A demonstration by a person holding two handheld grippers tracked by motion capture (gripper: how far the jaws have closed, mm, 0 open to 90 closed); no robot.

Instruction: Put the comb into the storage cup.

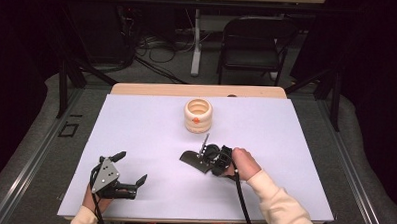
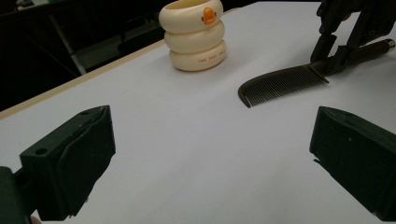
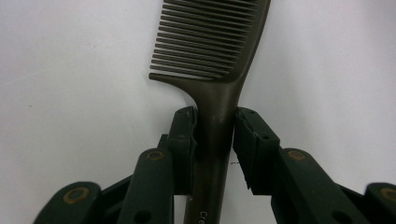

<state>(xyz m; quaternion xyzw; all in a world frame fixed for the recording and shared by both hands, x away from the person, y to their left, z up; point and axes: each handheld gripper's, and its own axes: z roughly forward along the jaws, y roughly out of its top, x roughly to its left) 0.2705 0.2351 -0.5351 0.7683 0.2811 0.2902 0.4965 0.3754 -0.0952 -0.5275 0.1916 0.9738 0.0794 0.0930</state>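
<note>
Room: dark, with a black folding chair (image 1: 252, 41) and cables on the grey floor beyond the tabletop.
Tabletop (image 1: 136, 130): white sheet over a wooden top, light wood edge seen along the far side.
Cream holder (image 1: 198, 115): stood upright at the far middle of the tabletop; three stacked rings in shape, open at the top, orange mark on its side; in the left gripper view (image 2: 193, 35) sat beyond and left of the comb, well apart from it.
Comb (image 1: 194, 159): dark, lay flat on the white sheet near the middle, nearer the person than the holder; teeth end pointed to the left in the high view, handle ran back into the right gripper.
Right gripper (image 1: 216, 160): held in the right hand (image 1: 244, 163), low over the sheet; fingers (image 3: 250, 149) clamped on the comb's handle just behind the teeth, one pad on each side.
Comb in right gripper view (image 3: 212, 70): teeth pointed left, handle gripped, part of a printed word seen low on the handle, too little to read.
Left gripper (image 1: 133, 169): near the left front of the tabletop, well apart from the comb; fingers (image 2: 70, 163) spread wide apart, bare sheet between them, gripping nothing.
Sleeves: cream-coloured, seen at both wrists at the near edge.
</note>
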